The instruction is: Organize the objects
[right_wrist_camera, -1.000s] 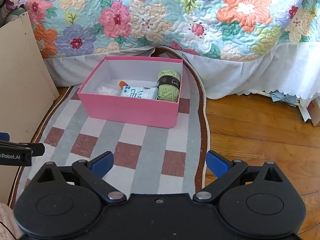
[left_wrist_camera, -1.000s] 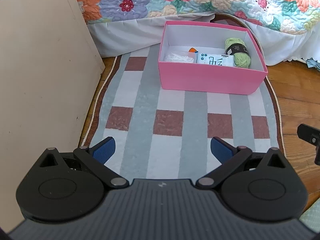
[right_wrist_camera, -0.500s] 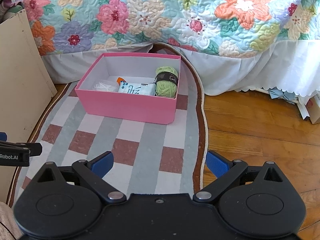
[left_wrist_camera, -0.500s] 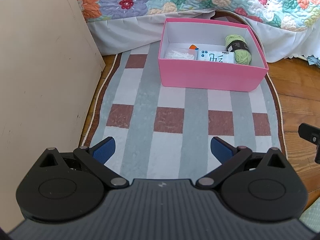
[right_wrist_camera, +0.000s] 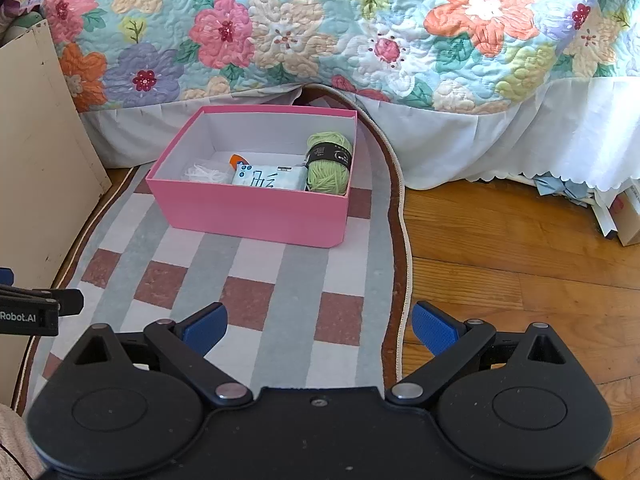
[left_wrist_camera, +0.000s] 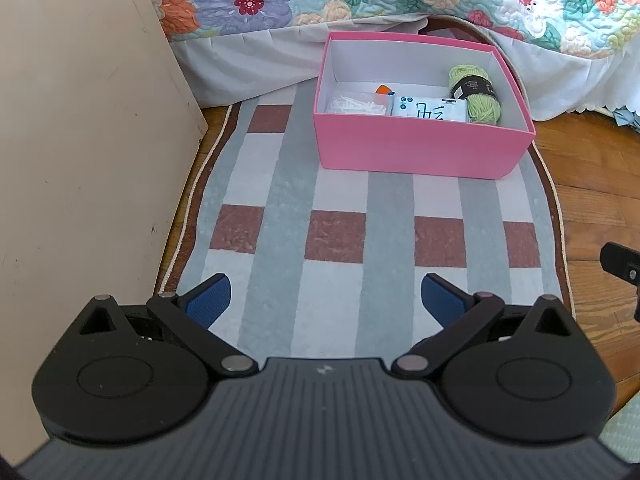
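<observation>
Both claws stand with fingers spread apart and empty: the left claw and the right claw hover over the striped rug, side by side. Ahead of each, well apart from the fingertips, sits one pink box at the rug's far end, close to the bed's floral quilt. Inside it lie one green yarn skein at the right end, one white-and-blue packet in the middle, one clear bag of white bits at the left, and one small orange item behind the packet. Nothing loose shows on the rug, so the sorting looks finished or nearly so; any next move calls for finding a stray item outside both views.
</observation>
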